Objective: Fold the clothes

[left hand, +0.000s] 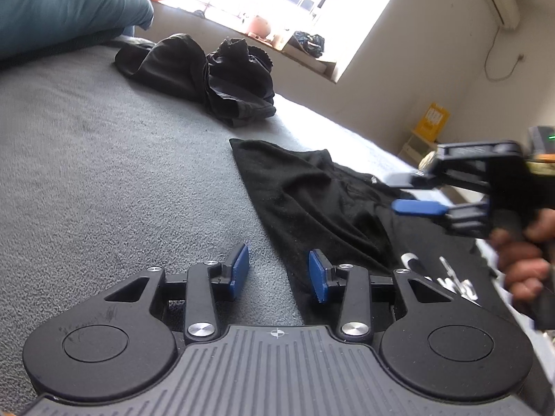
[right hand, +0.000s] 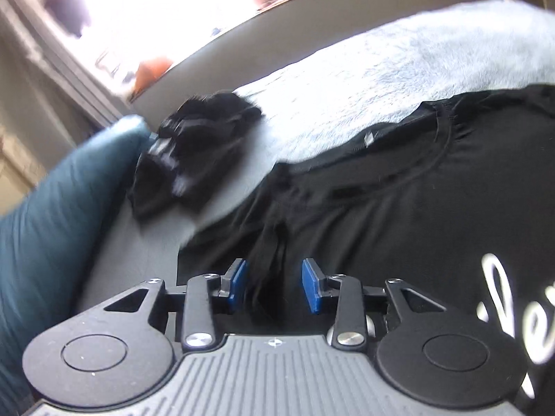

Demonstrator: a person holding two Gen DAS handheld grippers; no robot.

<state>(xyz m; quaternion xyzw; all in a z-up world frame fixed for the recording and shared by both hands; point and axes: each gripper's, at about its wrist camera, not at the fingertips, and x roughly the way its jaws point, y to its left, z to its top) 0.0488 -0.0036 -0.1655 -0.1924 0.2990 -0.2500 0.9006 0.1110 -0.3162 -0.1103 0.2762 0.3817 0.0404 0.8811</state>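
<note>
Both tools, left (left hand: 279,274) and right (right hand: 274,286), are released above a black T-shirt (right hand: 399,208) on the grey blanket (left hand: 104,173).

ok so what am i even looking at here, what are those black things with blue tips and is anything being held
Those are handheld tools, not a robot: a person holds one two-finger gripper in each hand, with a camera on each looking along its blue pads. One picture is from the left gripper, the other from the right gripper. The left view also shows the right gripper and the hand holding it. On the grey bed cover lies a black T-shirt with white lettering, spread out, and a crumpled dark garment farther off. Both grippers are open; a fold of the shirt sits between the right pads, not pinched.
</note>
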